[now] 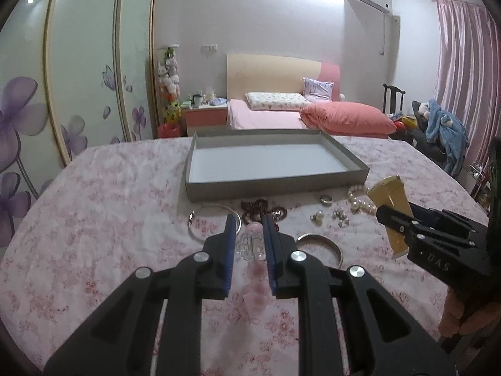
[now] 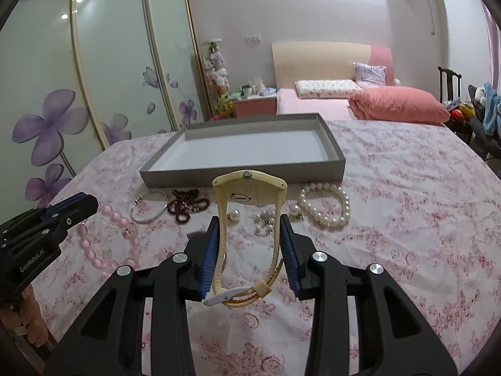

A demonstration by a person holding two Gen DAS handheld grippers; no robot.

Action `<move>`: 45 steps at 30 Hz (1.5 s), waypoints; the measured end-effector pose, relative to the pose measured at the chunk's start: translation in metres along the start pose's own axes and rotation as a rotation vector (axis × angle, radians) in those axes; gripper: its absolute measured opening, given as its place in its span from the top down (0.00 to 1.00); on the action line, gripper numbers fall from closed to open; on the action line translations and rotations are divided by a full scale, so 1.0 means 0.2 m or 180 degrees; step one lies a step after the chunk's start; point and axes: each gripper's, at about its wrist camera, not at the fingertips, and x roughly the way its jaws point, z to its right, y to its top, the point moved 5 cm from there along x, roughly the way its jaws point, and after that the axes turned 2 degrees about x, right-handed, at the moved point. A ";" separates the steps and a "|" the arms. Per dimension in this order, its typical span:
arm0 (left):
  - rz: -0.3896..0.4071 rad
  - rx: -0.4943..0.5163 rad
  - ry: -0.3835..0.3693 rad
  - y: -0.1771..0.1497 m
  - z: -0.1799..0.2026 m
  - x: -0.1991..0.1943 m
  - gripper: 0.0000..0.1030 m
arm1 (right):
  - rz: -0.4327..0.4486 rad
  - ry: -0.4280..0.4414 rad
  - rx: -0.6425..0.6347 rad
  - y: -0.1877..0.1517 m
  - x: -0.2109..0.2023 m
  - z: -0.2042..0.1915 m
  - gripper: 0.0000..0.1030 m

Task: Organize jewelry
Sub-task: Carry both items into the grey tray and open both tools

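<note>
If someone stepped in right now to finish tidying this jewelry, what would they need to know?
Left hand-held gripper: shut on the pink bead bracelet, which hangs from it above the bedspread.
Right hand-held gripper: shut on the strap of the yellow watch, held upright.
The grey tray beyond them is empty; nothing has been placed yet.
Still on the bedspread in front of the tray: pearl bracelet, dark red bead bracelet, silver bangle, a second bangle, a ring, and small earrings.
Left: put both held pieces in the tray, then collect the rest.
</note>
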 end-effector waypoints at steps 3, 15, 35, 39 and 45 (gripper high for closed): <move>0.0039 -0.0023 0.0028 0.02 0.00 -0.01 0.82 | 0.0072 -0.0005 -0.0021 0.01 -0.01 -0.01 0.63; 0.0135 -0.0012 0.0170 0.10 0.01 0.00 0.82 | 0.0462 -0.0135 -0.0073 0.10 -0.07 -0.01 0.62; 0.0527 0.0087 0.0460 0.45 0.03 0.06 0.82 | 0.1125 -0.0305 -0.0179 0.43 -0.04 -0.02 0.62; 0.0567 0.0007 0.0491 0.55 -0.01 0.15 0.82 | 0.1173 -0.0307 -0.0119 0.49 0.04 0.00 0.62; 0.0577 -0.0019 0.0542 0.65 -0.02 0.31 0.82 | 0.1120 -0.0332 -0.0080 0.56 0.23 0.02 0.62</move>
